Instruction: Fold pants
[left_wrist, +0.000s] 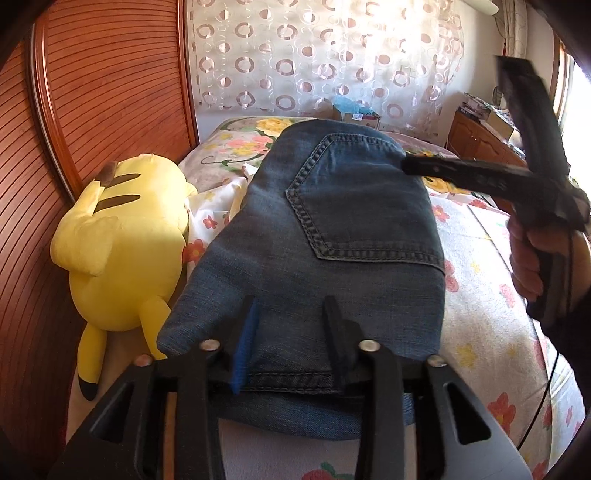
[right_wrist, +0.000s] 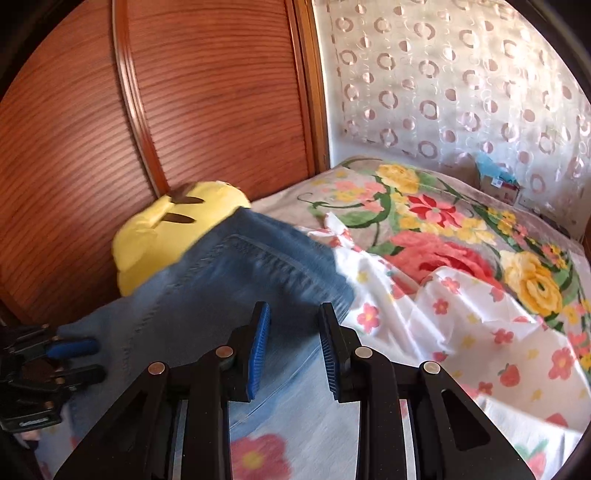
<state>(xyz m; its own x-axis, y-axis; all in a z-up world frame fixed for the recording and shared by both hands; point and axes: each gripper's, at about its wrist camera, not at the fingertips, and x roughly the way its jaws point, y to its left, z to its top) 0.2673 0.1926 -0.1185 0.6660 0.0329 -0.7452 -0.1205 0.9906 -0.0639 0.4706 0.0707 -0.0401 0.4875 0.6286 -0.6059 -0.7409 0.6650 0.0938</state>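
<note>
So my left gripper (left_wrist: 290, 343) sits jaws apart at the jeans' (left_wrist: 332, 229) near edge, pinning the fold; jeans folded on bed (left_wrist: 487, 295) beside yellow plush (left_wrist: 122, 240); right gripper (right_wrist: 294, 347) spread, empty, lifted clear.

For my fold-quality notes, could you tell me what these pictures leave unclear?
- Jeans: near edge hidden behind the left gripper in the left wrist view.
- Jeans, right wrist view: motion-blurred, folds unreadable.
- Plush toy: lower body hidden by the jeans, right wrist view.
- Right gripper: blurred, left wrist view.
</note>
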